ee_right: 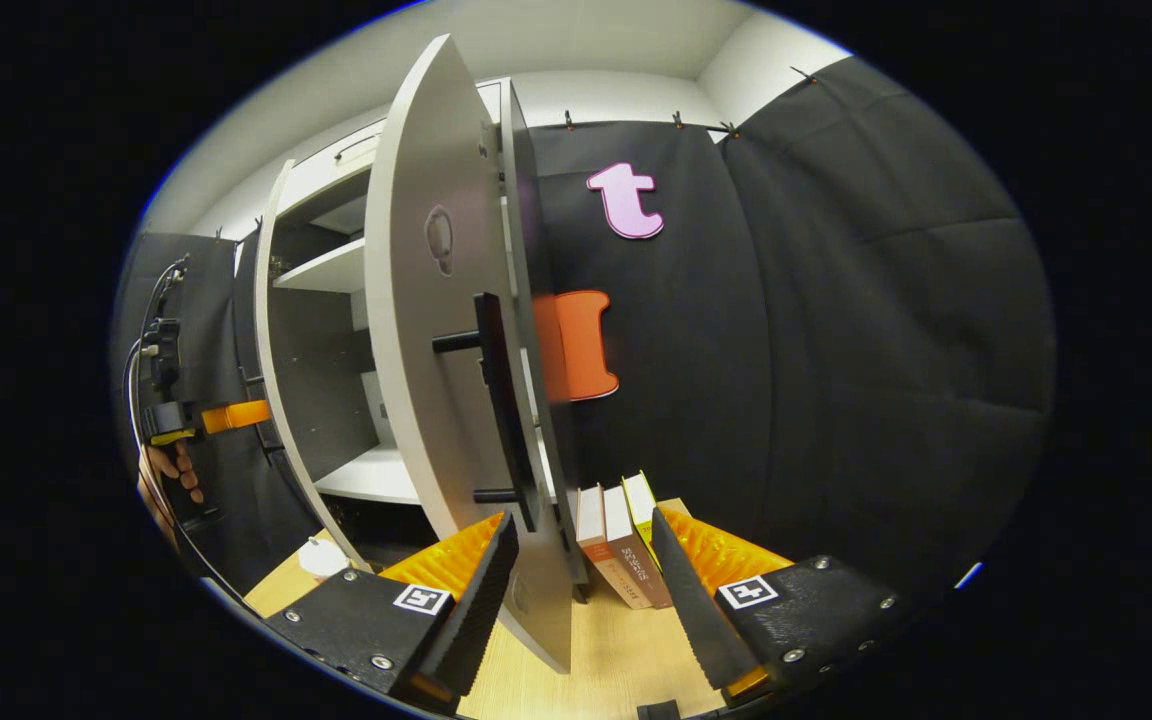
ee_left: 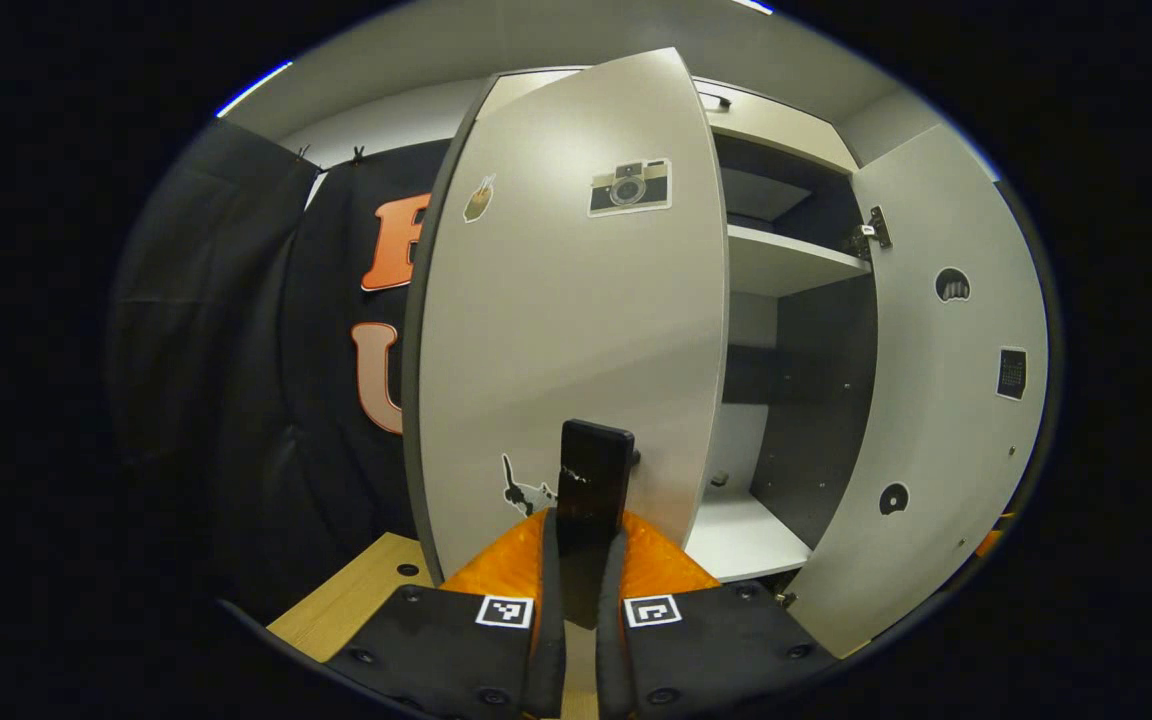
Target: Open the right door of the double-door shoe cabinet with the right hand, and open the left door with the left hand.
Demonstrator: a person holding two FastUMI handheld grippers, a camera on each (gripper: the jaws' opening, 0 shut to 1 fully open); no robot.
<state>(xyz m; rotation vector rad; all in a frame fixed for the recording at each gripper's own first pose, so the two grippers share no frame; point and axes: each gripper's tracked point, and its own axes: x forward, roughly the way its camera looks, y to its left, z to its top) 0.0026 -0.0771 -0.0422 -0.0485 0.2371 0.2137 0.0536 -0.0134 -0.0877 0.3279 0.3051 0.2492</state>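
Gripping left door's handle point(ee_left: 594, 480), seemingly, left claw point(ee_left: 584, 590); right claw point(ee_right: 576, 570) spread astride right door point(ee_right: 436, 330), books point(ee_right: 621, 540) beyond.

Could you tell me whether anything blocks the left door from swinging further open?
Nothing visible does. In the left gripper view the left gripper is closed on the handle of the left door, and beyond the door's outer edge only the black cloth wall and a bare tabletop corner show.
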